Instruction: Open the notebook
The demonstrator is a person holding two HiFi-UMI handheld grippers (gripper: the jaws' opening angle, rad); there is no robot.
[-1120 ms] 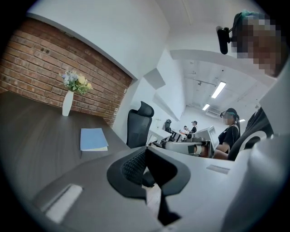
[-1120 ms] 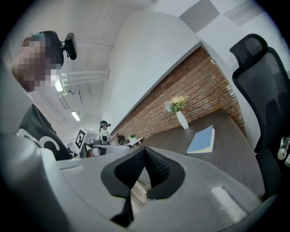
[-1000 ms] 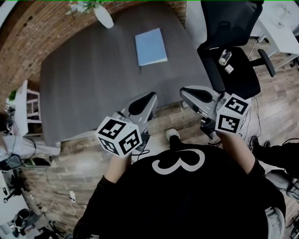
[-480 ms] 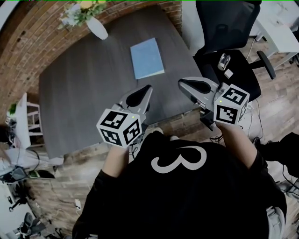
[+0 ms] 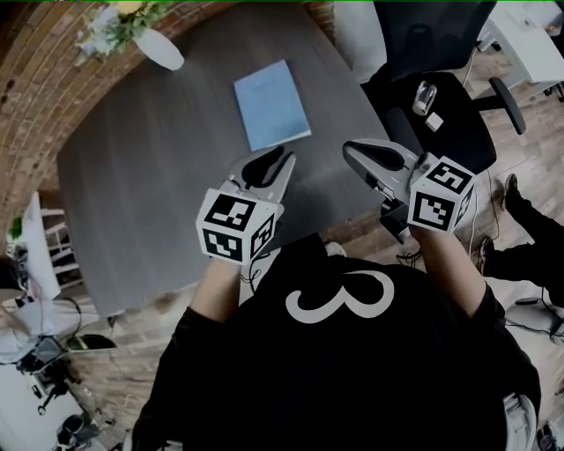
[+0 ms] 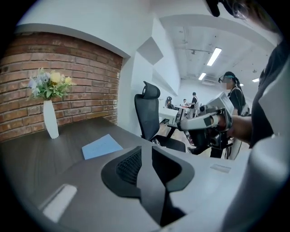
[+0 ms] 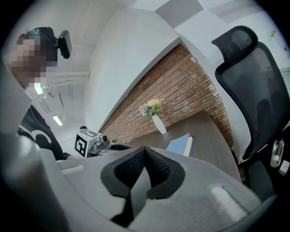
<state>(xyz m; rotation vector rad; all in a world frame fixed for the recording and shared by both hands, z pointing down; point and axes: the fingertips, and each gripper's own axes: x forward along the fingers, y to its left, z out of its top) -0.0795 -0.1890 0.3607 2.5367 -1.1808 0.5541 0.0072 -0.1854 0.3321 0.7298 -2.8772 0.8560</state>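
The blue notebook (image 5: 271, 104) lies closed on the worktop (image 5: 150, 167). The left gripper (image 5: 282, 160) has jaws just opening, empty. The right gripper (image 5: 352, 151) has jaws together.

The thin, rectangular light-blue notebook (image 5: 271, 104) lies on a dark grey desk (image 5: 150, 185) with a faint wood grain. The brick wall (image 5: 35, 88) is red-brown with pale mortar lines. The slim ceramic vase (image 5: 160, 49) is white (its flowers (image 5: 110, 22) yellow and pale lilac). The right hand-held gripper (image 5: 352, 151) is light grey with black pads, its cube white with black square markers.
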